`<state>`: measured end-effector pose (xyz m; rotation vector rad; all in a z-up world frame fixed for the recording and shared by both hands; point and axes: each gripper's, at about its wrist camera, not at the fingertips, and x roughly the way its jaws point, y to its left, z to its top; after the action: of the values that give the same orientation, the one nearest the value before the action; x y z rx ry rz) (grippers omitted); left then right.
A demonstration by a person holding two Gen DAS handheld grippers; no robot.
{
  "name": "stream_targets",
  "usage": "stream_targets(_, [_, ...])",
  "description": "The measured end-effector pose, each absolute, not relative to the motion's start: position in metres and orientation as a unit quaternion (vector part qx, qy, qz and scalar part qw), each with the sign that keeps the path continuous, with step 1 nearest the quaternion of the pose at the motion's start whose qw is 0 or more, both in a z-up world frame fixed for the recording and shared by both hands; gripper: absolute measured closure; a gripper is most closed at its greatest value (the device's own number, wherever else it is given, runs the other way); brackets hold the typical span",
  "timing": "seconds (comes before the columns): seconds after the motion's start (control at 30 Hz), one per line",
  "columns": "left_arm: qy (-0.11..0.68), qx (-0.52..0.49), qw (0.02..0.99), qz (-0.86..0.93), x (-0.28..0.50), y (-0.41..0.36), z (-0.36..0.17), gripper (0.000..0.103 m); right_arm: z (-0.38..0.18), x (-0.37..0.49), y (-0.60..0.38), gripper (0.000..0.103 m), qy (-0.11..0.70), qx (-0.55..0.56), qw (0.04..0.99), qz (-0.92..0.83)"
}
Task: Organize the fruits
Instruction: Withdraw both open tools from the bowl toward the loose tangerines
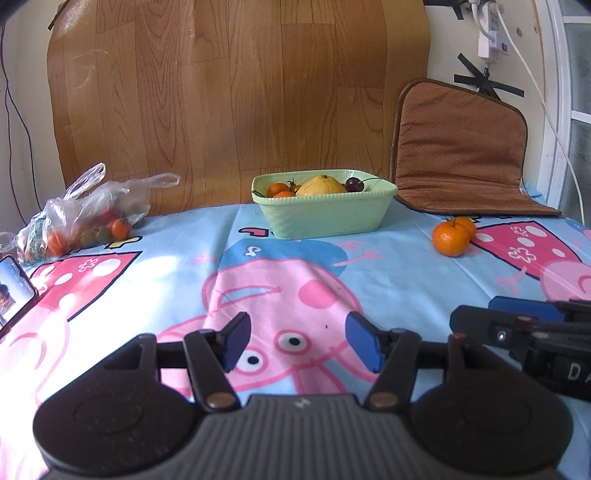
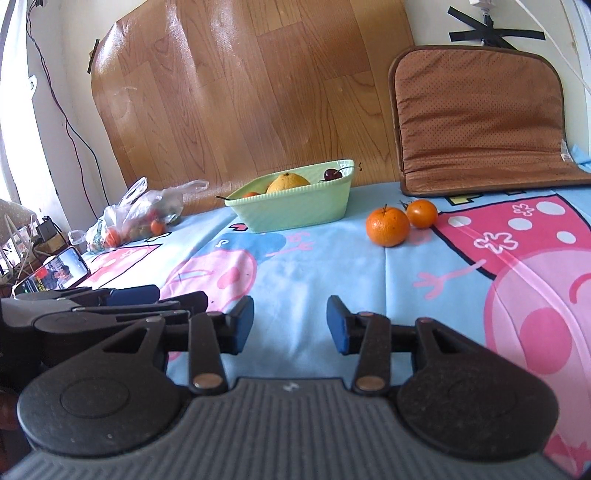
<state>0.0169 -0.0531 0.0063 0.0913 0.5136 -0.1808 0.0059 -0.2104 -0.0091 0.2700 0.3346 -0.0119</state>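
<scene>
Wood-grain sheet (image 1: 236,99) is propped vs the wall at the back, w/ a brown cushion (image 1: 461,151) leaning to its right. Far left on the table (image 1: 399,280), which wears a pig-cartoon cloth: a clear plastic bag (image 1: 92,210) w/ small fruit inside, and a phone (image 1: 14,288) w/ lit screen at the very edge. Power strip (image 1: 491,33) and white cables hang on the wall top right.

Green bowl (image 1: 325,206) sits mid-table at the back, just in front of the wood sheet. In it I see a big yellow fruit (image 1: 321,184), small orange ones (image 1: 277,190) and a dark cherry (image 1: 354,184) w/ stem. Two oranges (image 2: 400,221) sit loose on the cloth, touching each other, right of the bowl and near the cushion's front edge.

My left hand-held gripper (image 1: 295,341) is low over the cloth, jaws apart, nothing between the blue pads. Bowl lies straight ahead of it, well apart; oranges are ahead and to the right. My right hand-held gripper (image 2: 290,325) is just beside the left one, jaws also parted and empty. Oranges lie ahead and a bit right of it, bare cloth between, nothing blocking. Bowl is ahead and slightly left.
</scene>
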Motion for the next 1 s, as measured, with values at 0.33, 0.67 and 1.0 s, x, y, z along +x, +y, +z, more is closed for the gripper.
stream_targets(0.33, [0.256, 0.022, 0.961, -0.104, 0.0192, -0.0466, 0.0062, 0.044, -0.0090, 0.0062, -0.2108, 0.051, 0.167, 0.143, 0.975, 0.003])
stream_targets(0.67, [0.257, 0.012, 0.960, -0.111, 0.0201, -0.0444, 0.0062, 0.044, -0.0088, 0.0063, -0.2099, 0.051, 0.168, 0.141, 0.976, 0.006])
stream_targets(1.0, [0.264, 0.010, 0.958, -0.112, 0.0220, -0.0453, 0.0055, 0.043, -0.0079, 0.0065, -0.2114, 0.051, 0.168, 0.148, 0.975, 0.008])
